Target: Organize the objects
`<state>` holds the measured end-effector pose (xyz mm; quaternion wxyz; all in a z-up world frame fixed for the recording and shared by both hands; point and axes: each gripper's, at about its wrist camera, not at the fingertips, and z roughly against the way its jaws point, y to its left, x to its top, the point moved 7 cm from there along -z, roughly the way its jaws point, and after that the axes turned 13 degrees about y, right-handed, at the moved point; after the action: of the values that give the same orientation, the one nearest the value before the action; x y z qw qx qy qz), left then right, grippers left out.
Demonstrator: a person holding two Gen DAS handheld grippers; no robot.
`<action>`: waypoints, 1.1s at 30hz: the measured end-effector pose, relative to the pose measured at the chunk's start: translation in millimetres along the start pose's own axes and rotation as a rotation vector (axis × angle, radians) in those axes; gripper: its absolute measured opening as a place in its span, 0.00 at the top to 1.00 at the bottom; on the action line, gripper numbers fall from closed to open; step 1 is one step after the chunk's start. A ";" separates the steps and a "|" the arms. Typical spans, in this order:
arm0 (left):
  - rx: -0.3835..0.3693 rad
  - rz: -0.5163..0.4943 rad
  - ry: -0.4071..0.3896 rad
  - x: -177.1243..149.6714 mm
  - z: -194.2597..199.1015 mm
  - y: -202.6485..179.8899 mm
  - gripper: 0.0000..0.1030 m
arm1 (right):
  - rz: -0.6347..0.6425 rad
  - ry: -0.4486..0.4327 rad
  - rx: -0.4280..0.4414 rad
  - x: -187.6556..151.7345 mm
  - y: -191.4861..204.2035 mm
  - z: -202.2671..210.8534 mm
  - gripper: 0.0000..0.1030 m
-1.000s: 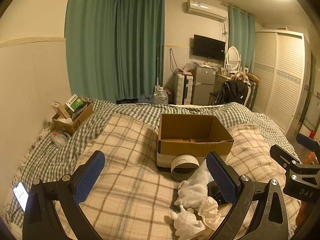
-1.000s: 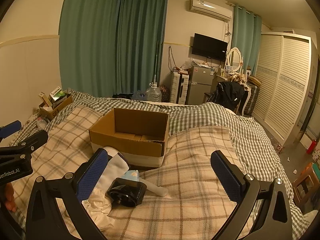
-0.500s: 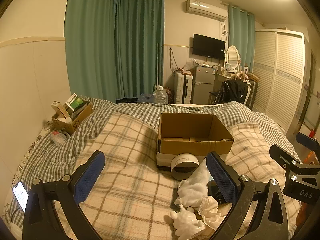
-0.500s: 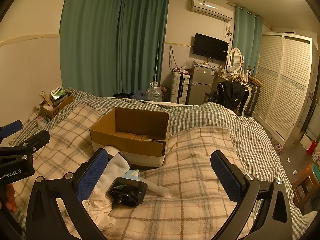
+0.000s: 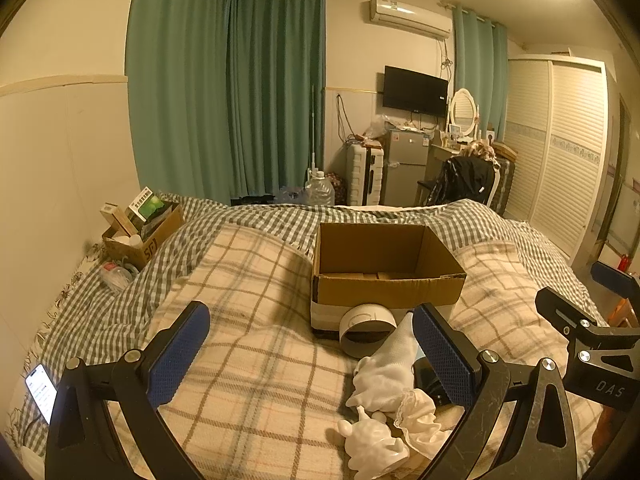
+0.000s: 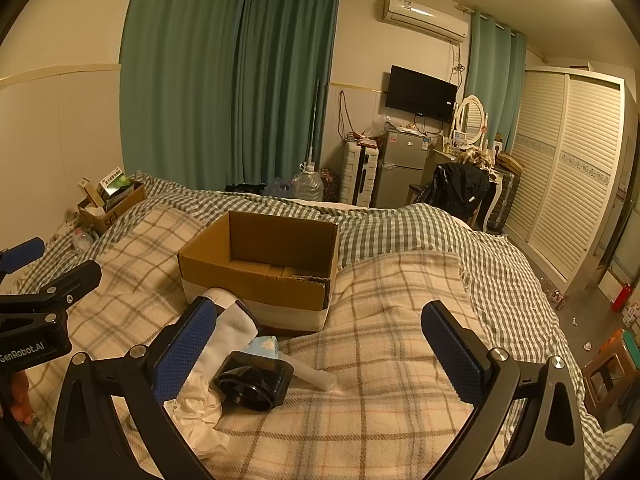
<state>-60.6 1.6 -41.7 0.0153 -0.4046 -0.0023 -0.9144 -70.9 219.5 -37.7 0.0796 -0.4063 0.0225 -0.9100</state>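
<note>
On the bed (image 5: 256, 360), both grippers (image 5: 308, 352) (image 6: 320, 344) spread wide, holding nothing, ready to scoop the white cloth (image 5: 390, 376) into the box (image 5: 384, 276).

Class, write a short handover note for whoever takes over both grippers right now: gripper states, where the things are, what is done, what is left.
Left gripper: open, holding nothing, above the bed.
Right gripper: open, holding nothing.
Cardboard box sits open on the plaid blanket; nothing loose shows inside.
In front of it lie a tape roll, white cloths, a black item and a white tube.
Done: nothing packed yet.
Left: probably move these items into the box.
</note>
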 end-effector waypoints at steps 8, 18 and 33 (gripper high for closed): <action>0.002 0.000 -0.001 0.0 -0.3 -0.2 0.00 | 0.002 0.003 0.000 -1.1 -0.3 -0.8 0.00; 0.007 0.002 -0.013 2.0 3.1 -0.1 0.00 | 0.005 0.000 -0.015 -1.0 -1.3 1.3 0.00; 0.012 -0.026 0.012 -3.6 -3.9 -13.4 0.00 | 0.010 0.018 -0.032 0.3 -6.0 0.9 0.00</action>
<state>-61.5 15.0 -46.9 0.0056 -0.3990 -0.0129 -0.9168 -71.2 225.4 -36.2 0.0775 -0.3994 0.0401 -0.9126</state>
